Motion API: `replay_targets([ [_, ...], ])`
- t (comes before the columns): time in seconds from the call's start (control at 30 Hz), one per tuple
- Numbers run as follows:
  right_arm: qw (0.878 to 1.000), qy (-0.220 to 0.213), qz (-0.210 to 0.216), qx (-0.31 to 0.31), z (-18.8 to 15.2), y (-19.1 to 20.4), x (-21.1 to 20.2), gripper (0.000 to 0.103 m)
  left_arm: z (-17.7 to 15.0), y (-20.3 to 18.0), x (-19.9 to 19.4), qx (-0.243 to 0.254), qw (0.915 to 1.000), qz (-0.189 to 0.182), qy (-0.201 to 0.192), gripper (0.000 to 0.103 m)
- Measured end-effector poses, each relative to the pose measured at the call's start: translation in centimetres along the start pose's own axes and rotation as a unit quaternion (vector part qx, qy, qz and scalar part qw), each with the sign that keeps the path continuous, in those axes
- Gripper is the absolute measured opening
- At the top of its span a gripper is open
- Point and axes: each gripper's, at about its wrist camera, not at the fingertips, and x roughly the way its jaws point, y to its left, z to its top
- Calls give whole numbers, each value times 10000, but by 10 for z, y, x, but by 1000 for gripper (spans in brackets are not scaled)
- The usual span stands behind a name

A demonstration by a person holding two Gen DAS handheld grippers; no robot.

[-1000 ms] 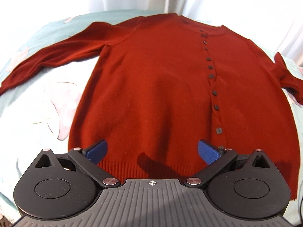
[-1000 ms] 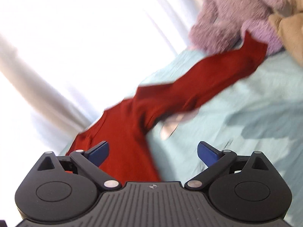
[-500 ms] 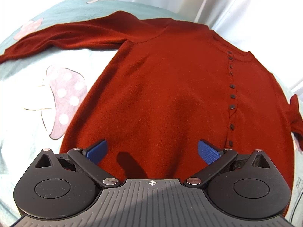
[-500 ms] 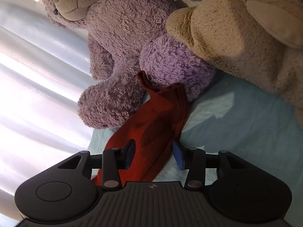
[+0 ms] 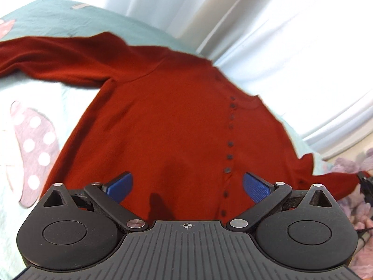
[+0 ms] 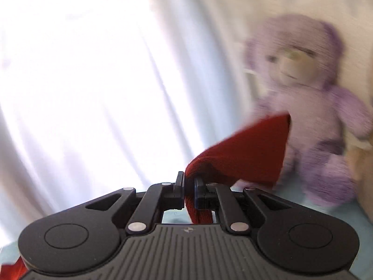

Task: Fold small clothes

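Note:
A dark red buttoned cardigan lies flat on a pale teal bed sheet, its left sleeve stretched out to the left. My left gripper is open and empty, hovering over the cardigan's lower body. My right gripper is shut on the cuff of the right sleeve and holds it lifted off the bed. That sleeve also shows in the left wrist view, pulled out to the right.
A purple teddy bear sits at the right against white curtains, with a beige plush toy beside it. The sheet carries a pink mushroom print left of the cardigan. Curtains hang behind the bed.
My right gripper closed on the right sleeve cuff and lifted it away from the teddy bear. My left gripper moved forward over the cardigan body and stayed open.

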Motion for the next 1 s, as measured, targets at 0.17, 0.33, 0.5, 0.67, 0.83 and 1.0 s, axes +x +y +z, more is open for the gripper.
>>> replay_targets([
  [0.17, 9639, 782, 2089, -1451, -55, 127, -24, 45, 32, -22, 23, 170, 9943, -1052, 52, 103],
  [0.33, 9498, 1622, 2072, -1695, -109, 139, -20, 58, 48, -26, 81, 27, 9878, -1358, 760, 102],
  [0.5, 9556, 2321, 1536, -972, -117, 98, -2, 51, 55, -28, 127, 27, 9885, -974, 1153, 85],
  [0.67, 9615, 2336, 1271, -696, -122, 73, -26, 51, 45, -16, 130, 4, 9893, -899, 1151, 86],
  [0.83, 9599, 2454, 1243, -549, -126, 67, -23, 50, 44, -11, 142, -202, 9850, -1085, 1323, 68],
  [1.0, 9567, 2616, 1242, -290, -126, 69, -12, 49, 50, -27, 157, -30, 9861, -947, 1362, 9],
])
